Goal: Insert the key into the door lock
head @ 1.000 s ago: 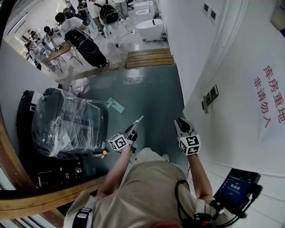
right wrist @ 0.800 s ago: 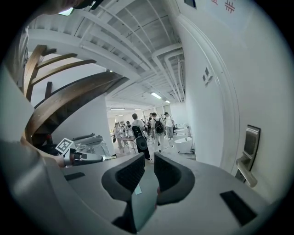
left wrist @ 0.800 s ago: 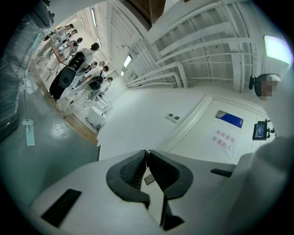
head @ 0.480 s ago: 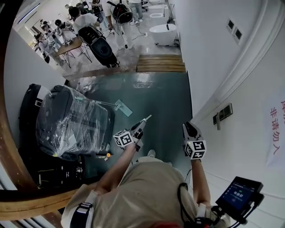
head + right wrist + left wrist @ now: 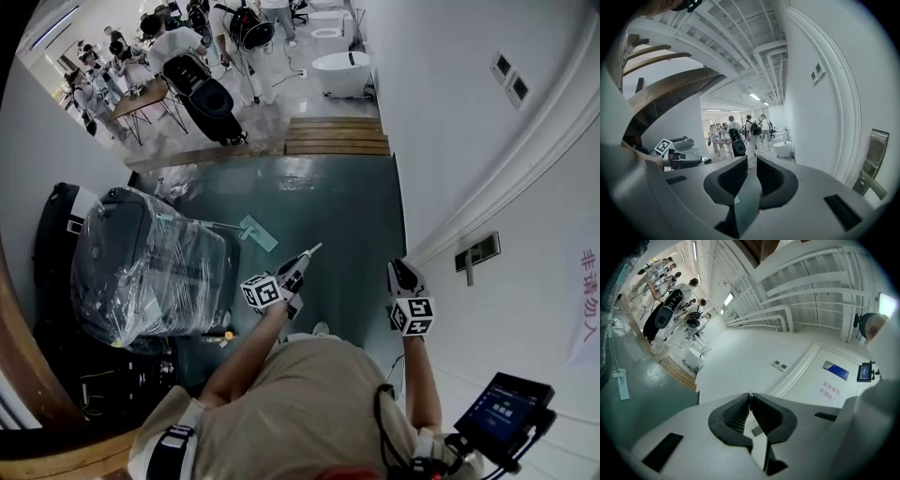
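We hold the left gripper (image 5: 749, 395) pinched shut, perhaps on a thin key we cannot see, and the right gripper (image 5: 752, 161) slightly open and empty, free for the lock (image 5: 873, 154).

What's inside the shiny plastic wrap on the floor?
A big dark suitcase shows through the plastic wrap. What's within the suitcase itself cannot be seen.

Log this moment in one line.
left hand-held gripper: shut | right hand-held gripper: open, empty | door handle: untouched | key: not visible
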Demonstrator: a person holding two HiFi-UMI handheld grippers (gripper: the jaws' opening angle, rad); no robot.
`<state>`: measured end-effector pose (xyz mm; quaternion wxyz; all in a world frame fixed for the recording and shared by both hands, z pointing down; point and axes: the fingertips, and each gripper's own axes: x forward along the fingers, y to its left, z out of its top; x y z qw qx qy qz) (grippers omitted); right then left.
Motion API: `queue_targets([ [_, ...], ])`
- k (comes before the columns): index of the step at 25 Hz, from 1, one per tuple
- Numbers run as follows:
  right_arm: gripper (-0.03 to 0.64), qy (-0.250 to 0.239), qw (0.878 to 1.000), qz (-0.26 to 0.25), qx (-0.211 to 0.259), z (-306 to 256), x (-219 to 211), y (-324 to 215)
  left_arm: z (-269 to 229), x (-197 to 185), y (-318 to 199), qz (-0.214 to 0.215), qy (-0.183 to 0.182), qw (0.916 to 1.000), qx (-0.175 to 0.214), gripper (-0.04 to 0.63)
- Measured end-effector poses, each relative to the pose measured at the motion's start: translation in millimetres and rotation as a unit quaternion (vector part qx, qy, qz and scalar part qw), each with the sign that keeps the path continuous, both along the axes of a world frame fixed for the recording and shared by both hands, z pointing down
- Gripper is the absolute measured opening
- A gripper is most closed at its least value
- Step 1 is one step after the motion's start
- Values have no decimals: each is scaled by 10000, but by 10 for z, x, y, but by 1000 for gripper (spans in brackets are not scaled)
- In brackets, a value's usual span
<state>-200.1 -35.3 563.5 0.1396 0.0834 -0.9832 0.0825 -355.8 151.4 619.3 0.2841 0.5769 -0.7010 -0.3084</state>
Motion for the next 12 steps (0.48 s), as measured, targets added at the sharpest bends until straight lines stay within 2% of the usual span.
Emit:
queue_targets([
  [12,61,-103,9999,95,46,59,-422,152,126,-447,72,130,-26,9999,16,34],
])
